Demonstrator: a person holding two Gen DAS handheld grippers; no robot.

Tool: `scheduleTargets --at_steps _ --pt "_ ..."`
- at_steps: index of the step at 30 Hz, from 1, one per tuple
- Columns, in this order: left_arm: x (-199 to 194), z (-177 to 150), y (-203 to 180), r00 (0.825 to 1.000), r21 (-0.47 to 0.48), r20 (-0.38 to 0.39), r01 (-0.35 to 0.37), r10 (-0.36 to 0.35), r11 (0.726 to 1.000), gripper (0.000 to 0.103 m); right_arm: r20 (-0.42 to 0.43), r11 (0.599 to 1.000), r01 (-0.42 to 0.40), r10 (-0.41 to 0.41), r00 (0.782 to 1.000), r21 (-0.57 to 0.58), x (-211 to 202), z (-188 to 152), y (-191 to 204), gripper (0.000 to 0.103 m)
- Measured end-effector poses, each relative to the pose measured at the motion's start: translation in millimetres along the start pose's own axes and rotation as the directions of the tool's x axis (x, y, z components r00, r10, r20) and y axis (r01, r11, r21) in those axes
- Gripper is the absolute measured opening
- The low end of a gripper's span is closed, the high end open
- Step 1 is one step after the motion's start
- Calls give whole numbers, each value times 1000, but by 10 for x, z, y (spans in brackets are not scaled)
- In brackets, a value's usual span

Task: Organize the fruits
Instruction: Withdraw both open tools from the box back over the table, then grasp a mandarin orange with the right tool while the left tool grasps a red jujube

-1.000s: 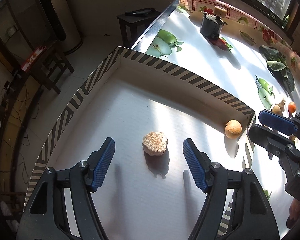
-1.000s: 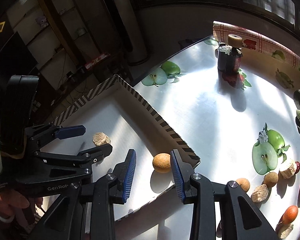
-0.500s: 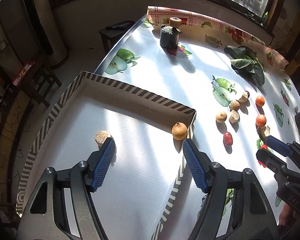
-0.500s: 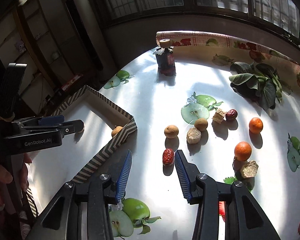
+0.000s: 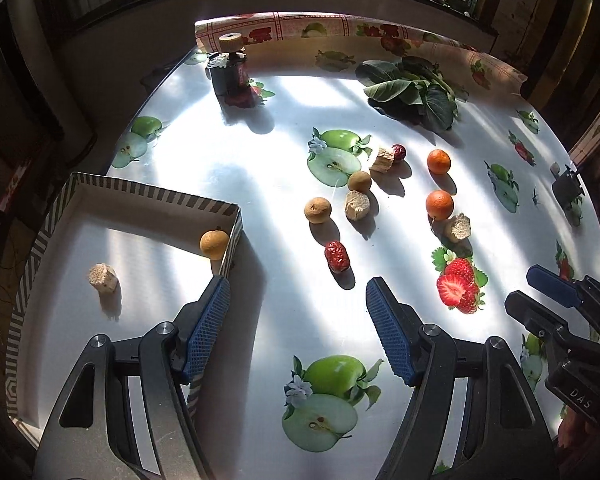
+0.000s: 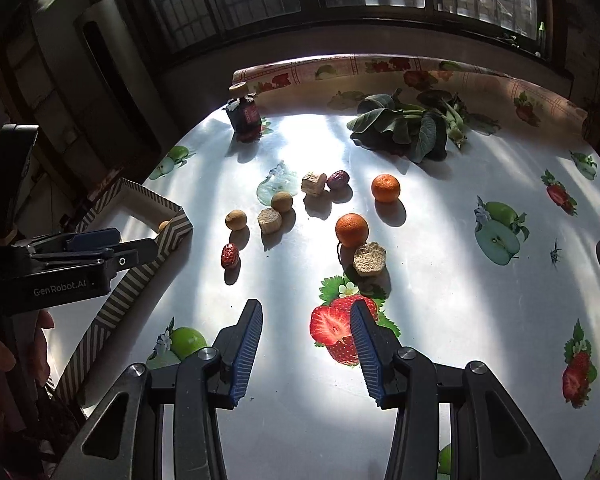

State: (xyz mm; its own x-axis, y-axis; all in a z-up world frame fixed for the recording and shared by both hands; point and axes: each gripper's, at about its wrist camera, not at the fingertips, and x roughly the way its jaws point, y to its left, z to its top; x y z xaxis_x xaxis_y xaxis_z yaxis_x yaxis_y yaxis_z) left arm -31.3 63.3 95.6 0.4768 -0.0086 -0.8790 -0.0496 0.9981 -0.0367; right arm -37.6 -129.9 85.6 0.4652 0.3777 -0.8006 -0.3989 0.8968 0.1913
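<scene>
A striped-rim box (image 5: 152, 192) at the left holds a tan cut chunk (image 5: 103, 277) and a brown round fruit (image 5: 214, 244). On the table lie a red date (image 5: 337, 256), two brown round fruits (image 5: 318, 210), tan chunks (image 5: 357, 205), a dark date (image 5: 399, 152) and two oranges (image 5: 439, 204). My left gripper (image 5: 298, 306) is open and empty, over the box's right wall, near the red date. My right gripper (image 6: 306, 334) is open and empty above the table's front, short of an orange (image 6: 352, 230) and a tan chunk (image 6: 370, 259).
A dark jar with a cork lid (image 5: 230, 68) stands at the back. Leafy greens (image 5: 414, 90) lie at the back right. A small dark object (image 5: 567, 186) sits at the right edge. The tablecloth carries printed apples and strawberries (image 5: 458, 286).
Both grippers have drawn back and swung right, away from the box to over the open table. The tan chunk and the brown fruit stay in the box. Both stay open.
</scene>
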Motion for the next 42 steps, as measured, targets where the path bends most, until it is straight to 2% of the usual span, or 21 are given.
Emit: scheduleTargets --at_steps 12,30,42 --pt "101 -1 -308 1000 52 1 -8 8 999 71 -12 996 53 -52 999 72 -211 -280 -401 44" --pt "257 -1 -384 1000 60 0 -28 28 998 71 -17 983 108 -107 994 145 -308 -451 -735 44" --pt "388 -16 -419 999 60 -34 3 -1 998 71 -98 964 172 -154 983 205 -388 -816 -1025 45"
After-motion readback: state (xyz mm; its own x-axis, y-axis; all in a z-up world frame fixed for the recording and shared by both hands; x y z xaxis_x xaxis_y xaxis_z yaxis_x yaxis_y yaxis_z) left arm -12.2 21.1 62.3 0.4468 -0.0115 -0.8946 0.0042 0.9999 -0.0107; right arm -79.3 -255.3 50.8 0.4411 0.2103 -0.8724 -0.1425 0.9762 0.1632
